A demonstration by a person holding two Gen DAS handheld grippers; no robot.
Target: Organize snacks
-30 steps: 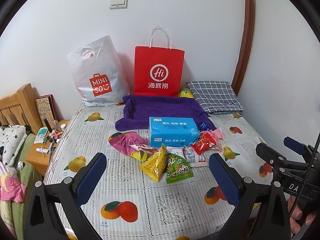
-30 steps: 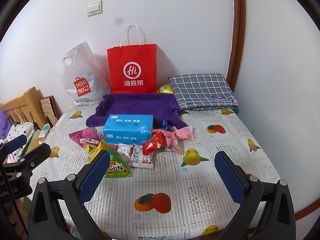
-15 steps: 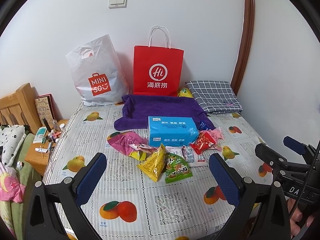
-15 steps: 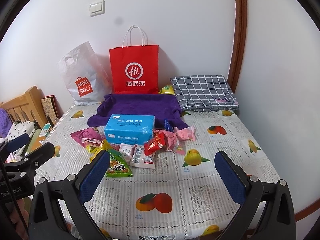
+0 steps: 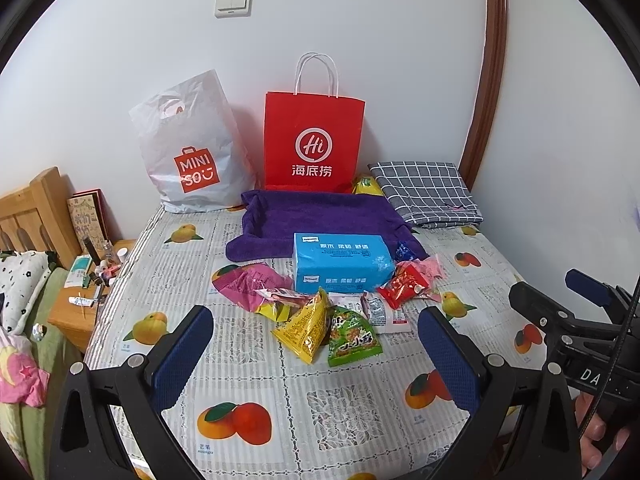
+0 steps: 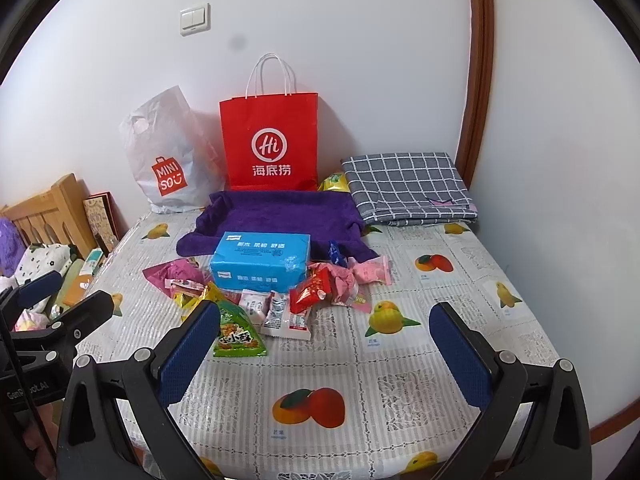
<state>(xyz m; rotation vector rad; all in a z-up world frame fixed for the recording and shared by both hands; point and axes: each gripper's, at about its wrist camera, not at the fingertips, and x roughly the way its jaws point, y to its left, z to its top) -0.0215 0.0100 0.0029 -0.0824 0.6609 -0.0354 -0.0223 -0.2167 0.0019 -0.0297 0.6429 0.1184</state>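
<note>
A heap of snack packets lies mid-table: a yellow packet (image 5: 306, 326), a green packet (image 5: 351, 338) (image 6: 237, 334), a red packet (image 5: 402, 285) (image 6: 310, 290), pink wrappers (image 5: 248, 282) (image 6: 370, 270) and white sachets (image 6: 280, 314). A blue tissue pack (image 5: 340, 262) (image 6: 260, 262) sits behind them. A red paper bag (image 5: 314, 144) (image 6: 270, 142) stands at the back. My left gripper (image 5: 316, 360) is open and empty, short of the heap. My right gripper (image 6: 324, 354) is open and empty, at the front.
A white Miniso bag (image 5: 192, 148) leans on the wall. A purple towel (image 5: 320, 216) and a folded checked cloth (image 5: 426, 192) lie at the back. A fruit-print cloth (image 5: 340, 408) covers the table. A wooden nightstand (image 5: 86, 304) with small items stands left.
Both grippers have drifted slightly; the scene has shifted a little in both views. Nothing on the table has moved. Both grippers stay open.
</note>
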